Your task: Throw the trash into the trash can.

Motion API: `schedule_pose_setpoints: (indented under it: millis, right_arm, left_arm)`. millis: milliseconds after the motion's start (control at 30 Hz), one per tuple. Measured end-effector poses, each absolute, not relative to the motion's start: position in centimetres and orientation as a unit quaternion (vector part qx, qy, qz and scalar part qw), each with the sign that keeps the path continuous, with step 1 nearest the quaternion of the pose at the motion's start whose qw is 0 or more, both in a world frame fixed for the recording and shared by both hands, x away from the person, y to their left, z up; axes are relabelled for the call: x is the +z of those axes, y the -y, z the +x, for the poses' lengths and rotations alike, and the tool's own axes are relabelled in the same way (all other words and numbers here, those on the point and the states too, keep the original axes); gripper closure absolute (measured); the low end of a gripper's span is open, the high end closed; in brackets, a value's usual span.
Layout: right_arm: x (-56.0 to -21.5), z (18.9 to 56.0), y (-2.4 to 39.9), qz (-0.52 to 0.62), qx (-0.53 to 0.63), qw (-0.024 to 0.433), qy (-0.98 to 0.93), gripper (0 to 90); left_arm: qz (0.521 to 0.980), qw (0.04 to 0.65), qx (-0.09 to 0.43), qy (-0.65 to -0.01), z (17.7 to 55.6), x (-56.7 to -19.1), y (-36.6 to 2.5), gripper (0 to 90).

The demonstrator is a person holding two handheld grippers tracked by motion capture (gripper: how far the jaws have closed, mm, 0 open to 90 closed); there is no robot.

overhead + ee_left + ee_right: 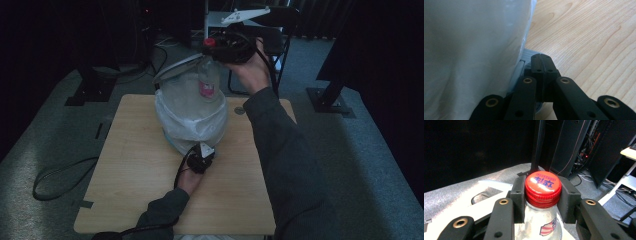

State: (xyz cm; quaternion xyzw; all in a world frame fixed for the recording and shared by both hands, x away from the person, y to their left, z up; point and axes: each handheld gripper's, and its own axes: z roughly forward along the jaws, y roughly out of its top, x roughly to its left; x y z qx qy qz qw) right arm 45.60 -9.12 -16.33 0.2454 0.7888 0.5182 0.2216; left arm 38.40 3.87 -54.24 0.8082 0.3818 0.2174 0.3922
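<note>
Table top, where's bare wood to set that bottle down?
The table is bare left of the lined bin and along the near edge between the sleeves. The strip right of the bin is crossed by the right forearm. The left tool crowds the bin's near side; the right tool holds the bottle above it.

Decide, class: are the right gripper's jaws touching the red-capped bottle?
Touching. In the right gripper view the right gripper has both black jaws pressed against the neck of the bottle, just under its red cap.

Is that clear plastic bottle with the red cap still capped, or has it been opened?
Capped. The red screw cap sits fully on the neck of the clear plastic bottle, and the right hand-held gripper is clamped on the neck just below it.
</note>
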Motion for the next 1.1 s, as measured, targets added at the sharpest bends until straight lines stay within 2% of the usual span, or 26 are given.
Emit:
schedule_pose_setpoints:
  millis: [133, 167, 267, 1100]
  right_arm:
    - [-16.4, 45.2, 8.7, 0.236, 0.518, 0.22, -0.792, 62.3]
    - [-16.4, 45.1, 8.6, 0.235, 0.517, 0.22, -0.793, 62.3]
    - [-16.5, 45.0, 8.4, 0.232, 0.517, 0.218, -0.794, 62.3]
    - [-18.1, 44.9, 8.1, 0.229, 0.516, 0.205, -0.8, 62.2]
  left_arm:
    - [0.808, 0.392, 0.219, -0.382, 38.4, -54.2, -3.9, 90.0]
    - [0.812, 0.384, 0.238, -0.369, 38.6, -54.1, -4.1, 90.0]
    - [0.821, 0.384, 0.235, -0.351, 38.8, -54.1, -4.2, 90.0]
    - [0.819, 0.384, 0.236, -0.354, 38.8, -54.1, -4.2, 90.0]
